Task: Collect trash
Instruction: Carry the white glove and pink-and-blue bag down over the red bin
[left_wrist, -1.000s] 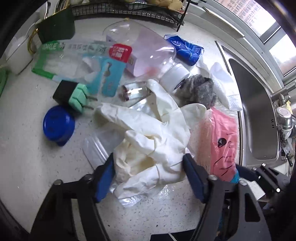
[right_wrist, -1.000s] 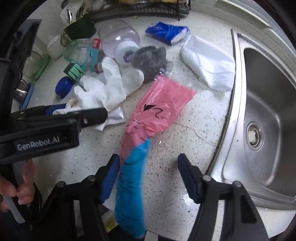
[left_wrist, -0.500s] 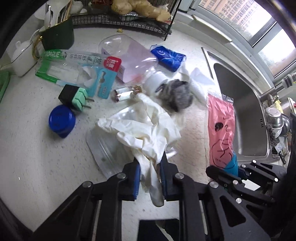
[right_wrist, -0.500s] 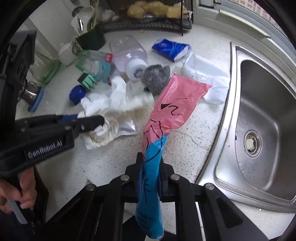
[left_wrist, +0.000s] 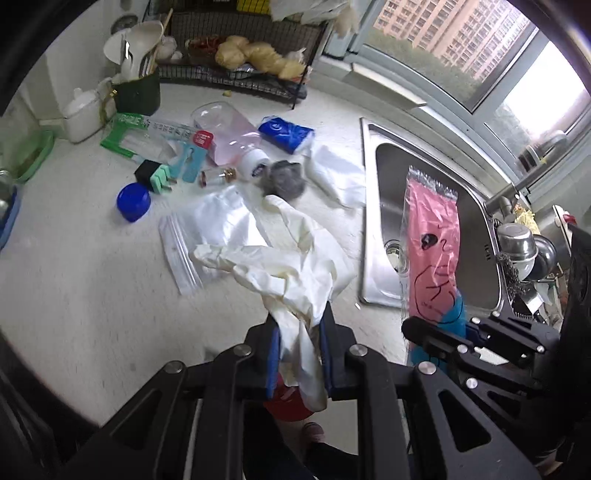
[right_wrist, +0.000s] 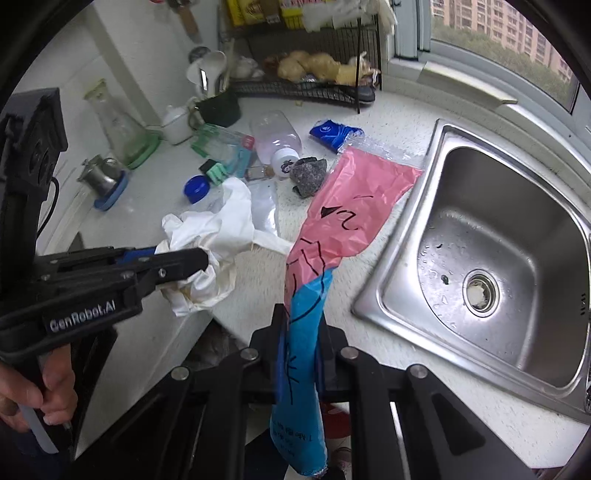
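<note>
Tightly, the left gripper (left_wrist: 299, 343) pinches the cream rubber gloves (left_wrist: 291, 266) between its blue-padded fingers (left_wrist: 274, 354), nearly closed on the bunched material; the gloves trail over a clear zip bag (left_wrist: 192, 240) on the counter (left_wrist: 74, 288). Likewise the right gripper (right_wrist: 300, 354) clamps the pink-and-blue plastic bag (right_wrist: 343, 214) at its blue end; the pink end points toward the sink (right_wrist: 480, 258).

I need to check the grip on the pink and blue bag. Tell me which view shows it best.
The right wrist view: the pink and blue bag runs full length from the right gripper, shut on its blue end. The left wrist view shows the bag side-on, with its blue end hidden behind that gripper.
</note>
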